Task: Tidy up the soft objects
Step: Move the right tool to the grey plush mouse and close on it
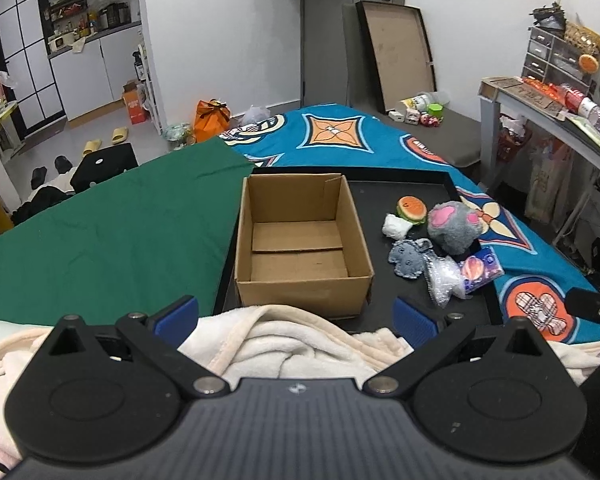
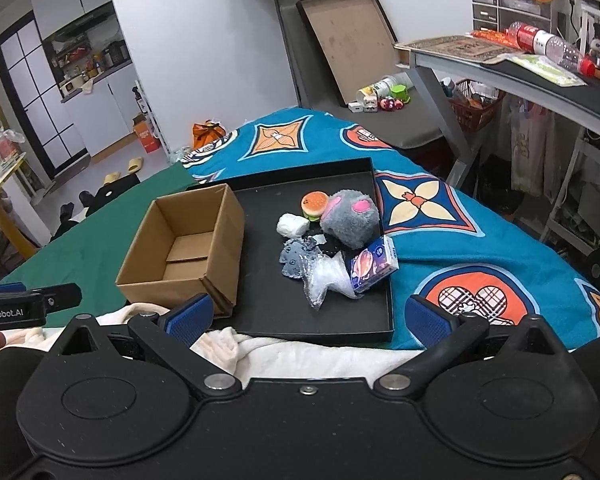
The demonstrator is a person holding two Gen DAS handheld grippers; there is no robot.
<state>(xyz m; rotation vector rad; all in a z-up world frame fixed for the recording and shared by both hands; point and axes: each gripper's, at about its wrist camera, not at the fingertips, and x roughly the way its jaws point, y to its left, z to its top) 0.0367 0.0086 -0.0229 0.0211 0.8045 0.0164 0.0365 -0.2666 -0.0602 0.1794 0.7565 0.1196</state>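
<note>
Left tool (image 1: 296, 316): I see it spread wide and holding nothing, over the cream blanket (image 1: 284, 340), aimed at the box.
Right tool (image 2: 307, 318): also wide and holding nothing, low over the blanket at the tray's near edge.
Box (image 1: 300, 240): open cardboard, upright on the left part of the black tray (image 2: 351, 328); I see nothing inside but its bottom flaps.
Soft things: bunched on the tray's right side, apart from the box.
Plush (image 2: 351, 220): grey with pink patches, the biggest of the bunch, at the back.
Burger (image 2: 313, 206): just left of the plush, touching it.
White wad (image 2: 292, 225): in front of the burger.
Grey toy (image 2: 298, 260): flat, nearer me, beside a clear bag (image 2: 325, 280).
Tissue pack (image 2: 373, 264): at the tray's right rim, tilted.
Bed: blue patterned cover (image 2: 479, 248) under the tray, green cloth (image 1: 112, 232) to the left.
</note>
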